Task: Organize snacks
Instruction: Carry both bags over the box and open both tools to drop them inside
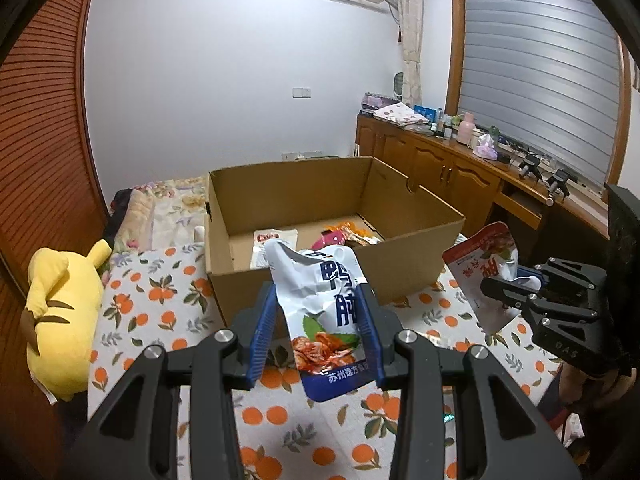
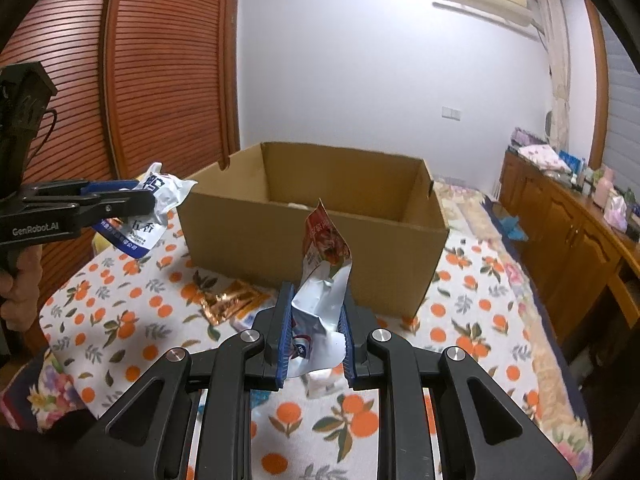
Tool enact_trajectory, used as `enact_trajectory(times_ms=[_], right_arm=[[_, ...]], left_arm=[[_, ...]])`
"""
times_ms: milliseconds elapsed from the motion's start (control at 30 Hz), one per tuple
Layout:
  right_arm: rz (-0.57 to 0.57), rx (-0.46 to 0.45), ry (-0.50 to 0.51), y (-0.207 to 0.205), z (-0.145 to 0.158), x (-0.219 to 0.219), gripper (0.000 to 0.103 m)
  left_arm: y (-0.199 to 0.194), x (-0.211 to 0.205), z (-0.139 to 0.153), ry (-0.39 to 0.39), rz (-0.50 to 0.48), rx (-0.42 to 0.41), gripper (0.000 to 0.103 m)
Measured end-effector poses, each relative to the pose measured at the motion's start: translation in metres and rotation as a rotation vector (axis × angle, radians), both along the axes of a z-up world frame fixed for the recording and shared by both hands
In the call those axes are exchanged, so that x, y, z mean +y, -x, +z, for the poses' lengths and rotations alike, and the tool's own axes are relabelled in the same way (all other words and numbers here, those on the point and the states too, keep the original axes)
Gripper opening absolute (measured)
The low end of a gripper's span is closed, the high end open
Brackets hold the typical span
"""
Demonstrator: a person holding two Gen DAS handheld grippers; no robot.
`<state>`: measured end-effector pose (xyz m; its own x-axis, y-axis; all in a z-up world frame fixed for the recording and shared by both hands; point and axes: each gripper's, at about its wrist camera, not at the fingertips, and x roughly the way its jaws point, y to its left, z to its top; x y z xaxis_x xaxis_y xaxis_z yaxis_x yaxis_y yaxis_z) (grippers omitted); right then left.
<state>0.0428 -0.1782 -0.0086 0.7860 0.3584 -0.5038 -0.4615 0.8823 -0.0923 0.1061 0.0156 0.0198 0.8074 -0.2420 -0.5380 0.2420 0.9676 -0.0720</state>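
Note:
My left gripper (image 1: 318, 312) is shut on a blue-and-white snack pouch (image 1: 320, 304), held above the orange-print blanket (image 1: 160, 312) just in front of the open cardboard box (image 1: 416, 272). At the right of the left wrist view, my right gripper (image 1: 508, 288) is shut on a red-and-white snack pouch (image 1: 484, 256). In the right wrist view that crumpled red-and-silver pouch (image 2: 324, 280) stands upright between the blue pads (image 2: 285, 332) of my right gripper (image 2: 314, 324). The left gripper (image 2: 132, 200) and its blue-and-white pouch (image 2: 156, 204) show at the left. Several snack packets (image 1: 344, 234) lie inside the box.
A copper foil packet (image 2: 230, 300) lies on the blanket in front of the box (image 2: 320, 240). A yellow plush toy (image 1: 64, 312) sits at the bed's left edge. A wooden cabinet (image 1: 460, 172) with clutter runs along the right, and slatted wooden doors (image 2: 160, 80) stand to the left.

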Motion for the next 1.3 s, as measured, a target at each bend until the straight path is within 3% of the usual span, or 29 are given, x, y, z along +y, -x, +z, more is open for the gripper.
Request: enact_trajectory(times_ms=[467, 833, 1300], right_arm=[[0.059, -0.029, -0.008, -0.027, 0.022, 0.017, 0.018], [0.112, -0.036, -0.007, -0.08, 0.038, 0.03, 0.018], [0.143, 0.035, 0.036, -0.148, 0.021, 0.048, 0.018]], left_arm=[[-0.034, 0.005, 0.01, 0.034, 0.0, -0.021, 0.038], [-0.082, 0.011, 0.017, 0.026, 0.015, -0.015, 0.038], [-0.141, 0.005, 0.0, -0.023, 0.029, 0.056, 0.039]])
